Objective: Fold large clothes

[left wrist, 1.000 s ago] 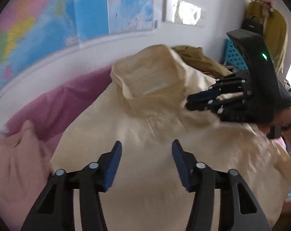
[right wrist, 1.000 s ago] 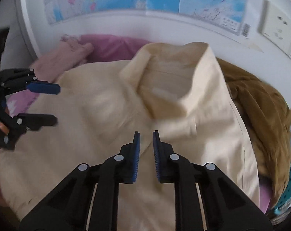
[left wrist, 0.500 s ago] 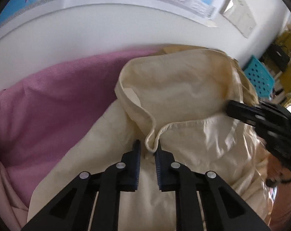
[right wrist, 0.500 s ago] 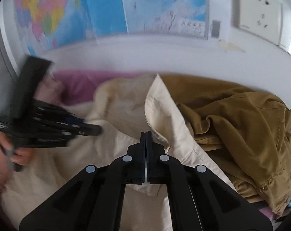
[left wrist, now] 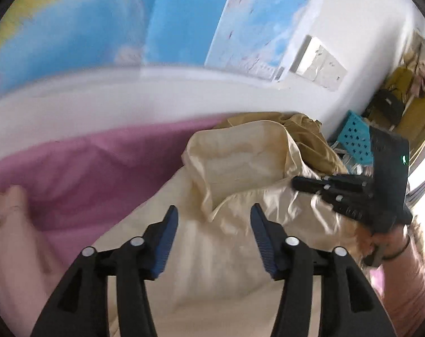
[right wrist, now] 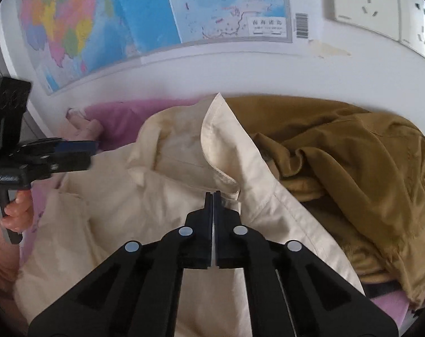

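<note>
A cream collared shirt (left wrist: 226, 266) lies spread on a pink cover, collar (left wrist: 240, 154) toward the wall. My left gripper (left wrist: 212, 221) hovers just short of the collar's left front edge; its jaws are opening and nothing is between them. In the right wrist view my right gripper (right wrist: 213, 196) sits on the cream shirt (right wrist: 122, 210) just below the collar (right wrist: 220, 146). Its fingers are almost together with a thin strip of cloth pinched between them, though the jaws are opening. Each gripper shows in the other's view: the right gripper (left wrist: 299, 182) and the left gripper (right wrist: 83, 154).
A mustard-brown garment (right wrist: 352, 174) is heaped to the right of the shirt. The pink cover (left wrist: 86, 174) and a pale pink garment (left wrist: 10, 224) lie to the left. A wall with a map (right wrist: 156, 14) and a socket (right wrist: 361, 0) stands close behind. A turquoise basket (left wrist: 355, 143) is at far right.
My left gripper closed on the collar's front edge half a second ago, then opened and drew back. My right gripper shifted right and closed on the shirt below the collar.
</note>
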The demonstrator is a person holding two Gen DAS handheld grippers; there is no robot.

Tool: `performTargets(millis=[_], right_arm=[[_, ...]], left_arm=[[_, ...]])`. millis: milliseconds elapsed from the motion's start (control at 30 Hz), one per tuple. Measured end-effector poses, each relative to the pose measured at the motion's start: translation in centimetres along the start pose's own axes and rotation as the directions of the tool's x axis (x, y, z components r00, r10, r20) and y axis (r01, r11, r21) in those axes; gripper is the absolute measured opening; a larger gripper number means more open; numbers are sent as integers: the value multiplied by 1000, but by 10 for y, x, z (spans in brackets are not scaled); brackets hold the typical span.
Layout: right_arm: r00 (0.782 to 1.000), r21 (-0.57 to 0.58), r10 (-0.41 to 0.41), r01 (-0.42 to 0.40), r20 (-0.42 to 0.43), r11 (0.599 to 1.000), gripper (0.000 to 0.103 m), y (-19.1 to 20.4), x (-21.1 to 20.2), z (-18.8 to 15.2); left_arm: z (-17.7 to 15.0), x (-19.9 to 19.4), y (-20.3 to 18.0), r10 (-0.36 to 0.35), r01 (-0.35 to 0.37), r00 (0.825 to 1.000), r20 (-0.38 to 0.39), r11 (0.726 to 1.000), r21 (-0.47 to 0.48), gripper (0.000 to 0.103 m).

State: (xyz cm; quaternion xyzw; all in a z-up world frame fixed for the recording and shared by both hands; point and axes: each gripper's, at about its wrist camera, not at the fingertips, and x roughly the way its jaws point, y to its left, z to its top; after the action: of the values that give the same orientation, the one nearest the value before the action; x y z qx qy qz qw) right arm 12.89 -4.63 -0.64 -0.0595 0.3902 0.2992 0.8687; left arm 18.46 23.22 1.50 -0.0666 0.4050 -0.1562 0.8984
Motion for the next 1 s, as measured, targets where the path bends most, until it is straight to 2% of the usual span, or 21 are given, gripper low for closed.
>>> performTargets(millis=[33,67,100,133,233,333,367,433,467,500,533,633,733,800,867,1000], right_arm=[[1000,-17,-12,12,18,1000,35,2,-13,-5],[999,-34,-19,21,51,999,59,4,-34,-15],[998,-43,-3,6,64,999,61,4,-51,-24],[998,-47,11,-8,58,999,59,6,-57,-28],[999,-61,47,-46,9,997,57,15,-80,-67],[998,-102,45,-50,-49,994,49,37,-75,-94],[997,-135,22,-32,-76,990,44,44,-70,-106],[995,-154,-47,33,-87,988,33,50,-58,-118],[991,-164,-107,92,-86,982,29,50,-50,-122],[984,-176,-161,146,-78,974,32,50,-42,-124],[982,-165,-173,159,-78,974,34,50,-37,-125],[985,-84,-157,151,-73,985,35,45,-37,-128],[995,-17,-100,100,-12,995,44,39,-68,-132],[998,59,-47,45,45,997,58,29,-104,-144],[997,120,-19,10,80,993,64,19,-128,-157],[997,229,3,-20,73,973,76,7,-161,-200]], left_arm=[[-10,-14,-4,22,-22,1000,16,999,34,57],[-21,-27,-10,41,-43,999,22,996,77,62],[-35,-39,-11,67,-70,997,28,992,109,63],[-46,-47,-15,89,-92,996,30,986,138,64],[-84,-59,-26,85,-79,996,-20,979,188,66],[-115,-65,-25,99,-85,993,-58,975,205,66],[-126,-65,-25,116,-99,991,-73,974,205,66],[-140,-63,-27,106,-88,990,-91,979,183,66],[-145,-62,-26,115,-96,989,-96,979,179,66],[-149,-62,-28,133,-115,986,-95,977,179,66],[-154,-63,-26,156,-138,983,-95,975,174,66],[-167,-71,-16,131,-122,987,-95,988,95,66],[-185,-93,-8,128,-126,989,-68,991,39,66],[-197,-110,-4,122,-122,991,-45,992,11,67],[-210,-124,0,103,-104,994,-37,995,-12,69],[-235,-139,6,52,-55,997,-57,997,-62,73]])
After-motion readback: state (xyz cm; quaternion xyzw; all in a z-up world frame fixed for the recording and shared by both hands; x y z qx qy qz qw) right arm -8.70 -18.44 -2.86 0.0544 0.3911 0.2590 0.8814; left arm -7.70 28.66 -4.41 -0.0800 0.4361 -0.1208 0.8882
